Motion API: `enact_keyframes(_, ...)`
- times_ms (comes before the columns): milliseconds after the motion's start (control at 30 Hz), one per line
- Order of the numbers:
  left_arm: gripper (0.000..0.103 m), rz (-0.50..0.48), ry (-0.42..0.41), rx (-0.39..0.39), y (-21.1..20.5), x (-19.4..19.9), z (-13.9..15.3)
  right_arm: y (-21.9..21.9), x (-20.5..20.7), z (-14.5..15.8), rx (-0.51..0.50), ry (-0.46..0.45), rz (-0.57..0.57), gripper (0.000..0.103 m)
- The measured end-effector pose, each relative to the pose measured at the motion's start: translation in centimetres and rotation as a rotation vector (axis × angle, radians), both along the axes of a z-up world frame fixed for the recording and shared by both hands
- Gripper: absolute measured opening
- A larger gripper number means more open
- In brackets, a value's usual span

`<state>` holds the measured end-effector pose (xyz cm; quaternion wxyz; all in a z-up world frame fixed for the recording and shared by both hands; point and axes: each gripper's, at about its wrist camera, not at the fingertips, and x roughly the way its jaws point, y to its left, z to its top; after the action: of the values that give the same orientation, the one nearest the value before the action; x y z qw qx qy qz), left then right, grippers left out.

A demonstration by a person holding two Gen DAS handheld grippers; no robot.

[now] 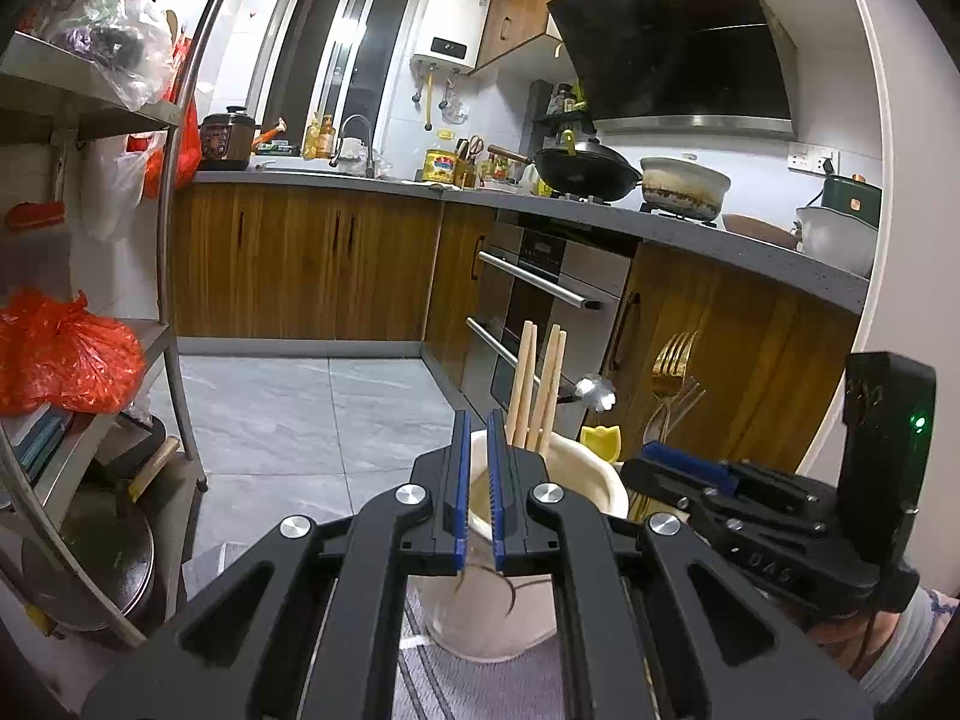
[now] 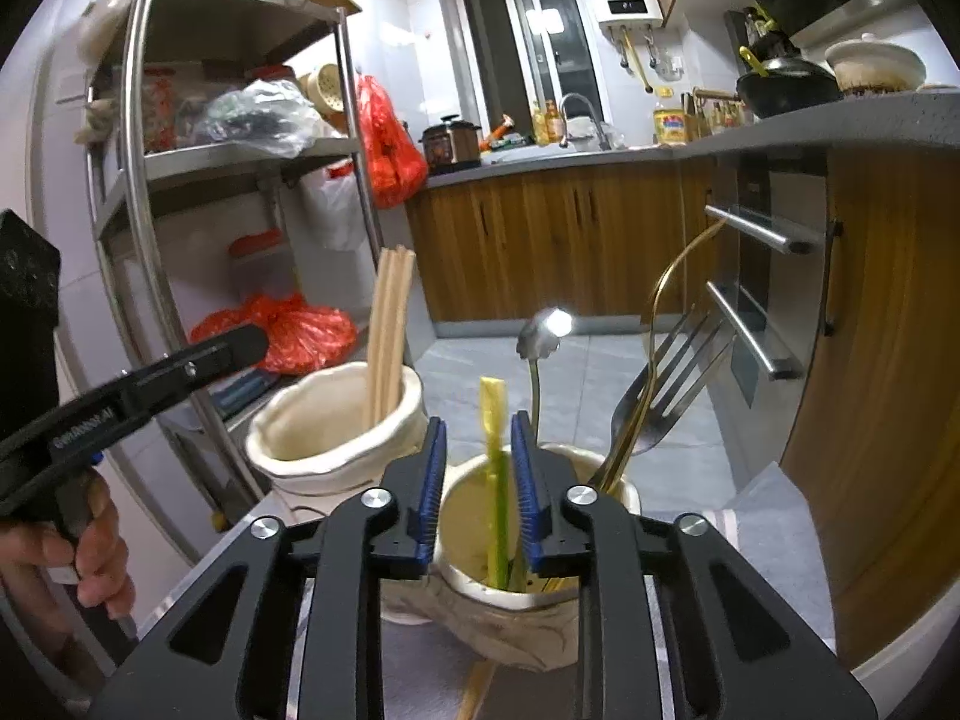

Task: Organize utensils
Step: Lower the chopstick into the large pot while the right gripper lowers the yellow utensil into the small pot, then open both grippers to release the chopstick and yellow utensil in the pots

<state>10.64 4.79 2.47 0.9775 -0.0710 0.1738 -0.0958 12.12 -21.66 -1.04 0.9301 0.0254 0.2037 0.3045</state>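
My right gripper (image 2: 480, 480) is open above a cream holder (image 2: 474, 591). A yellow-green utensil handle (image 2: 495, 468) stands between its blue pads (image 2: 433, 480), which do not press it. The same holder carries a silver spoon (image 2: 543, 330), a silver fork (image 2: 666, 384) and a gold fork (image 2: 660, 288). To its left a second cream holder (image 2: 336, 420) contains wooden chopsticks (image 2: 390, 324). My left gripper (image 1: 477, 480) is shut and empty, just in front of that holder (image 1: 576, 480) and its chopsticks (image 1: 537, 384). The right gripper (image 1: 690, 468) shows beside it.
A steel shelf rack (image 2: 138, 192) with plastic bags stands at the left. An oven with bar handles (image 2: 762, 234) and wood cabinets are at the right. The holders stand on a striped grey mat (image 1: 480, 684). A loose wooden stick (image 2: 477, 690) lies on it. A hand (image 2: 90, 558) holds the left gripper.
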Motion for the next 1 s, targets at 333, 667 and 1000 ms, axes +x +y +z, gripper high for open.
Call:
enact_keyframes(333,0.045,0.013,-0.010,0.013,0.2,-2.2,0.7,-1.2,-2.8,2.0,0.039,-0.040,-0.016,0.064)
enact_keyframes(667,0.097,0.052,-0.017,0.037,-0.1,-4.5,1.7,-3.9,-5.1,2.8,0.039,-0.025,-0.143,0.098)
enact_keyframes(1000,0.097,0.025,0.034,0.074,-0.4,-6.4,1.2,-6.4,-7.1,1.7,-0.036,0.020,-0.227,0.098)
